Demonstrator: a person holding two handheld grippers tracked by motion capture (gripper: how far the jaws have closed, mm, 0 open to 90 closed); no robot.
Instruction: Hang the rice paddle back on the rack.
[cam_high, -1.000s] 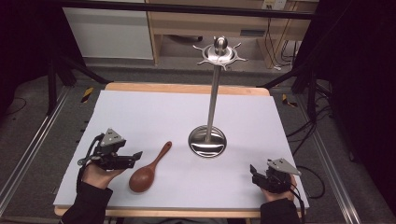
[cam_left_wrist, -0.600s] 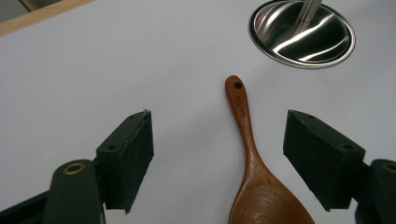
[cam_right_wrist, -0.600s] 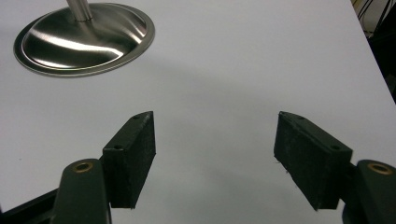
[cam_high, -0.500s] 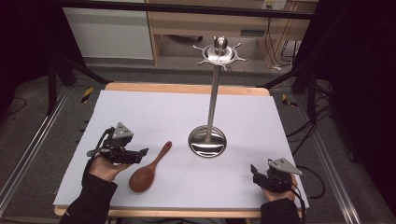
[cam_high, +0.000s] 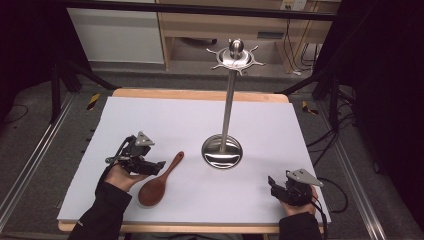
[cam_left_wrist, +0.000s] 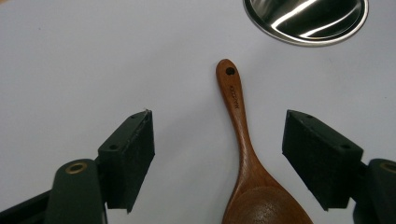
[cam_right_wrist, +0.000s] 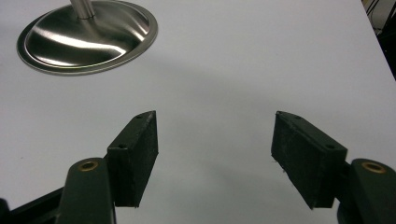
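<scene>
I have the left gripper (cam_high: 159, 165) poised over the wooden spoon (cam_high: 160, 181), jaws spread wide with nothing between the pads yet. In the left gripper view the spoon (cam_left_wrist: 245, 154) runs up between the jaws but nearer the right-hand one, so I judge the gripper is not quite centred on the handle. The hole in the handle's tip points toward the stand's base (cam_left_wrist: 306, 21).

The spoon lies flat on the white table (cam_high: 150, 120), just to the left of the stand (cam_high: 227, 105). Its bowl is on the side nearer me and its handle slants up toward the base, near it but not touching.

My right gripper (cam_high: 274, 185) rests at the near right of the table, well apart from the stand, jaws also wide apart and empty. In its own view the base (cam_right_wrist: 88, 35) sits ahead and to the left.

As I read it, the job is to hang the spoon by its hole on one of the hooks at the stand's top (cam_high: 236, 56). All the hooks look bare. So nothing is done: the grasp, the lift and the hanging all remain.
</scene>
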